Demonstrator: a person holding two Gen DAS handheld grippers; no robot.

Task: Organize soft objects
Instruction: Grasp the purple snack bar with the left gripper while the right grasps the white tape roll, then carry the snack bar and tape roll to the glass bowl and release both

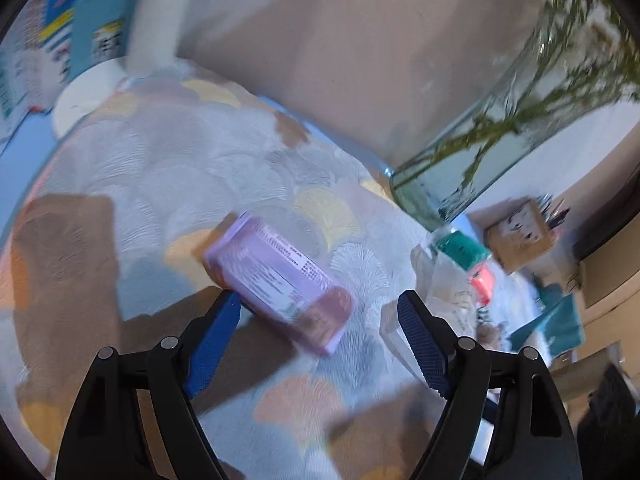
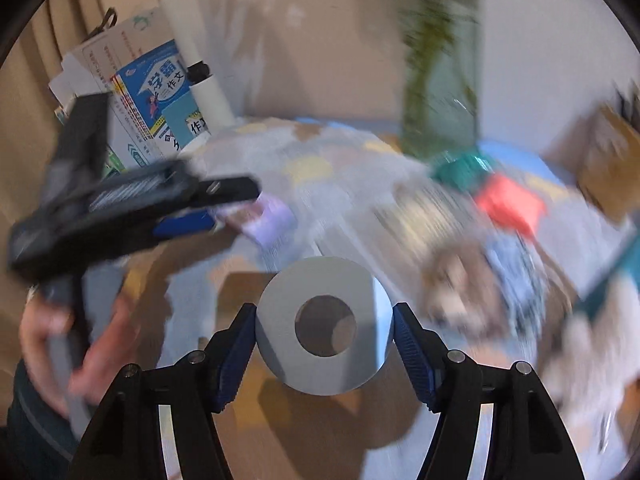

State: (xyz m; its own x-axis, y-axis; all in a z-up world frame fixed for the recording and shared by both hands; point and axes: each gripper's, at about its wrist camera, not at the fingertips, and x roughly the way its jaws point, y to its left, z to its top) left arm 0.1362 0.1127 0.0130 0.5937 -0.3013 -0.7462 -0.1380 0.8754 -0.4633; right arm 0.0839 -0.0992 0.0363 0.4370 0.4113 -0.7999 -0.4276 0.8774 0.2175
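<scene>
A lilac tissue pack point(image 1: 280, 280) lies tilted on the fan-patterned cloth point(image 1: 160, 160). My left gripper point(image 1: 318, 300) is open just over the pack's near end. Its left pad point(image 1: 224, 320) sits at the pack's edge, while the right pad stands well apart from it. In the right wrist view, my right gripper point(image 2: 324, 320) is shut on a white toilet paper roll point(image 2: 280, 320); the roll's hole faces the camera and both pads press its sides. That view also shows a blurred hand point(image 2: 52, 340) holding the left gripper point(image 2: 192, 204) beside the lilac pack point(image 2: 272, 216).
A glass vase point(image 1: 480, 152) of green stems stands at the cloth's far right. Near it lie a teal pack point(image 1: 460, 248), a red pack point(image 1: 482, 280) and a cardboard box point(image 1: 520, 232). A white post point(image 1: 156, 20) and books point(image 2: 156, 92) stand far left.
</scene>
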